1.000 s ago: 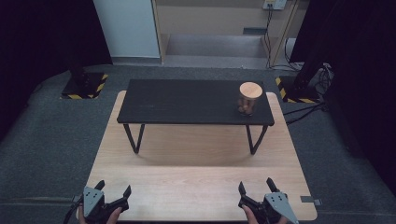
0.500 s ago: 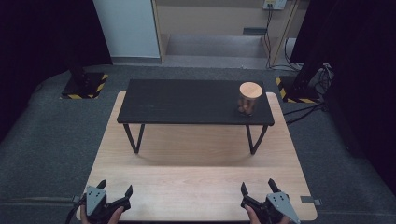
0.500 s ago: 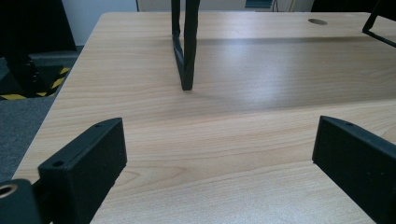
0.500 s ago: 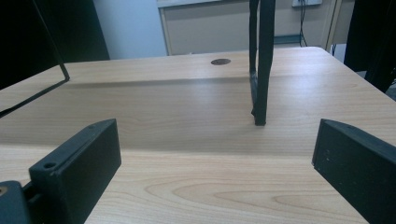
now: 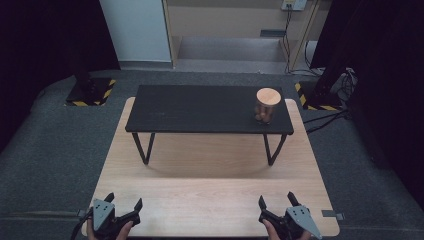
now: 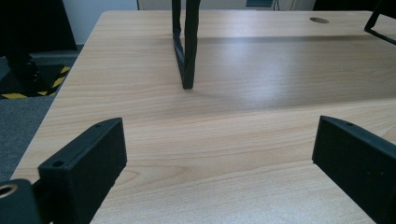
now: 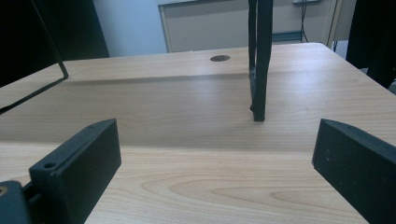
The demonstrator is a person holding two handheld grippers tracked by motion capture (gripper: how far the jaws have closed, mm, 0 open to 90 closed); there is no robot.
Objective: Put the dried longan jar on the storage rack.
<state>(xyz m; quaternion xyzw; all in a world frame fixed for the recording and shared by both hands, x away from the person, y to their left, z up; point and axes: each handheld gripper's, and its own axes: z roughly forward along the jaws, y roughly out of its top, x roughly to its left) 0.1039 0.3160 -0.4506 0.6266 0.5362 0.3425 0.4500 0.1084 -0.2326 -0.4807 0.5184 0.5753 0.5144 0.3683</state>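
A clear jar with a round wooden lid [image 5: 267,104] stands on the right end of a low black bench [image 5: 200,109], which sits on a light wooden table [image 5: 210,195]. My left gripper [image 5: 123,201] is at the table's near left edge, open and holding nothing. At the near right edge my right gripper [image 5: 276,199] is open too. In the left gripper view its two black jaws stand wide apart over bare wood [image 6: 219,154]. The right gripper view shows the same wide gap [image 7: 215,163].
The bench's black wire legs [image 6: 186,46] [image 7: 259,60] rise from the table ahead of each gripper. A round cable hole [image 7: 219,58] is in the tabletop beyond. Grey carpet surrounds the table, with black stands on striped bases [image 5: 90,90] at the back corners.
Both grippers have slid slightly back toward the near edge of the table. Nothing else has moved.
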